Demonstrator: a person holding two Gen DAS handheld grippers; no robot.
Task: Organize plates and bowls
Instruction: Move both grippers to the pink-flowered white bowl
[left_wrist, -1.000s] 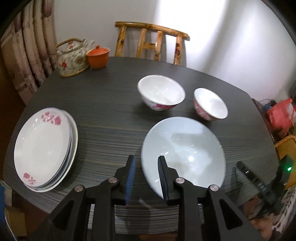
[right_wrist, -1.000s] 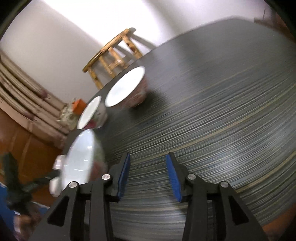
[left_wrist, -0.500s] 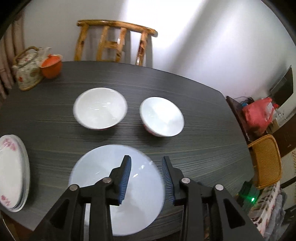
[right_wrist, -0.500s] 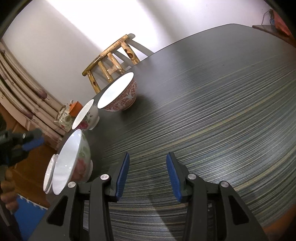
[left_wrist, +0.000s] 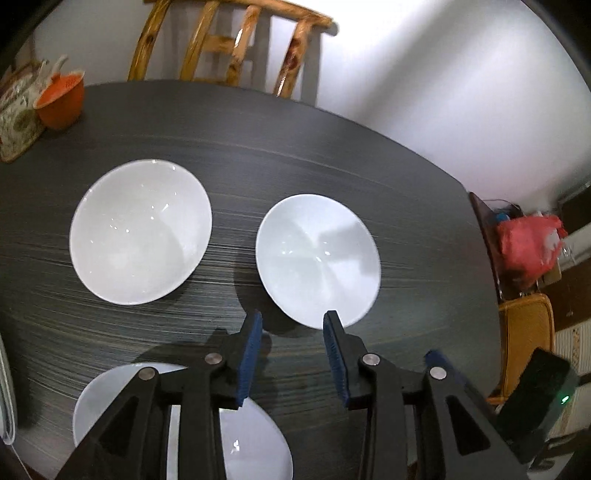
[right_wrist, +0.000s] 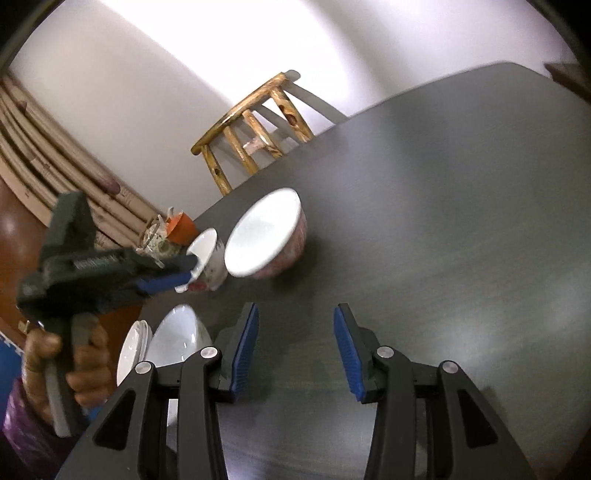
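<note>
Two white bowls stand on the dark table: a larger bowl at left and a smaller bowl at centre right. My left gripper is open and empty, hovering just before the smaller bowl's near rim. A big bowl lies under its fingers. In the right wrist view the red-patterned bowl, the second bowl, the big bowl and stacked plates show. My right gripper is open and empty above bare table. The left gripper shows there too.
A floral teapot and an orange lidded cup stand at the table's far left corner. A wooden chair is behind the table. A red bag and a wicker chair stand off the table's right side.
My left gripper moved forward and right, from over the big bowl to the smaller bowl's near rim. The right gripper's view swung slightly; both stay open.
</note>
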